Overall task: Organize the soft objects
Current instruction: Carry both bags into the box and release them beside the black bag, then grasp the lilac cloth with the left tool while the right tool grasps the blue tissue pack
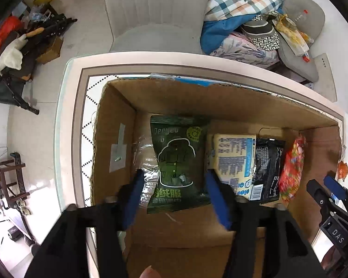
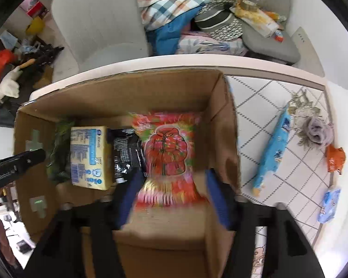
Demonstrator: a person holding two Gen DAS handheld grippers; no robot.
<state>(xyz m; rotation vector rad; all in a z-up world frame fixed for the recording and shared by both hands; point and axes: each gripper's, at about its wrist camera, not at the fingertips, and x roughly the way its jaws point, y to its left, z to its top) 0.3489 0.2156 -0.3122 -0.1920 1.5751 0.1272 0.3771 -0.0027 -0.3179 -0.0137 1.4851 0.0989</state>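
Fingers of our left gripper stand apart over the cardboard box, the green packet lying flat on the box floor between them, unpressed. Our right gripper's fingers are likewise spread, astride the red packet, which looks blurred; we cannot tell whether a pad touches it. Between those two packets, a yellow pack and a black pouch lie side by side. Outside the box at three o'clock in the right view, the patterned surface carries a long blue packet, a small orange wrapper and a small blue pack. At twelve o'clock, beyond the surface, stands a chair beside heaped plaid bedding.
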